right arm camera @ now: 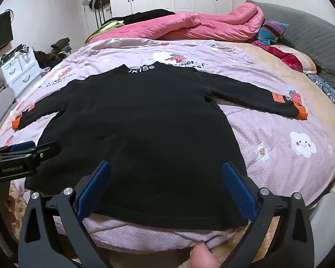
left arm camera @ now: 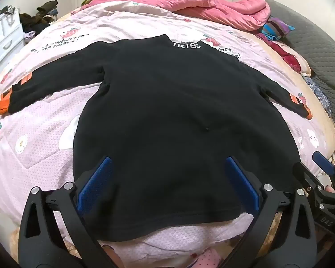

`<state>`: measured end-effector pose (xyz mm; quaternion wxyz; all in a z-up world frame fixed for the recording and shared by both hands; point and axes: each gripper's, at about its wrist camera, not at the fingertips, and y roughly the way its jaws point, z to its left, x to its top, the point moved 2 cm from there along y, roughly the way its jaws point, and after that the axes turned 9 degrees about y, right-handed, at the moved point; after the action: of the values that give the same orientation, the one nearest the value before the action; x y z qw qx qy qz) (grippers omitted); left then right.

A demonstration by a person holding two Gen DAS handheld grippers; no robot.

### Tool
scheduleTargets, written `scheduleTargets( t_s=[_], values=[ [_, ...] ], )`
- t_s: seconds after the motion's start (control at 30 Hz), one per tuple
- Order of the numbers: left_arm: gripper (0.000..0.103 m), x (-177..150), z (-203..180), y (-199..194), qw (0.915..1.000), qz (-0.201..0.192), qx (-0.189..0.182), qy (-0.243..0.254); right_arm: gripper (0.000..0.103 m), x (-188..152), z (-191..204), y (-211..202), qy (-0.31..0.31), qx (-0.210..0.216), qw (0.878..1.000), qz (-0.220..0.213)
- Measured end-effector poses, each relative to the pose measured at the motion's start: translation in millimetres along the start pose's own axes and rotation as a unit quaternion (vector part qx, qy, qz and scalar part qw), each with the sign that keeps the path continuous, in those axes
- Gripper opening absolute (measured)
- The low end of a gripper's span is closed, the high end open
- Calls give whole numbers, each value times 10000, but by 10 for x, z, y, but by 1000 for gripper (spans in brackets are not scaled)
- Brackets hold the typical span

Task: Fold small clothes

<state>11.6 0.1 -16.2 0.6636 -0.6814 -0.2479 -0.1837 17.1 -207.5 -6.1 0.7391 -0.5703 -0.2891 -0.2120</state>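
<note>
A small black long-sleeved top [left arm camera: 167, 102] [right arm camera: 145, 120] lies flat on the bed, sleeves spread to both sides, white lettering on its collar at the far end, orange cuffs [left arm camera: 3, 105] [right arm camera: 301, 111]. My left gripper [left arm camera: 167, 165] hovers open above the hem's left part, blue pads wide apart, nothing between them. My right gripper [right arm camera: 166, 169] hangs open over the hem's right part, also with nothing in it. Each gripper shows at the edge of the other's view: the right one [left arm camera: 323, 178], the left one [right arm camera: 22, 156].
The top rests on a pale pink quilt with strawberry prints [left arm camera: 33, 134] [right arm camera: 279, 138]. A bunched pink duvet [right arm camera: 201, 24] and dark clothes lie at the far side, cushions [right arm camera: 274, 31] at right. White drawers [right arm camera: 20, 71] stand left of the bed. A finger [right arm camera: 203, 256] shows at the bottom.
</note>
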Motion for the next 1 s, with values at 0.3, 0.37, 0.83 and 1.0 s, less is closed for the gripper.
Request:
scheduleTargets(
  t_s=[0.3,0.37,0.83,1.0],
  values=[
    [95,35,-32,-70,10000,-13,-41,-42,99,-9,57,-33,-96,-79,9999,-64],
    [95,56,6,-47,10000,-5,-78,-51,99,-5,7,-45,-70,-31,9999,-79],
    [95,40,-14,-38,9999,-94,-86,13,99,12,23,-56,-70,-82,9999,-72],
    [95,35,-36,-49,9999,-121,-80,45,99,13,15,-61,-56,-83,9999,-79]
  ],
)
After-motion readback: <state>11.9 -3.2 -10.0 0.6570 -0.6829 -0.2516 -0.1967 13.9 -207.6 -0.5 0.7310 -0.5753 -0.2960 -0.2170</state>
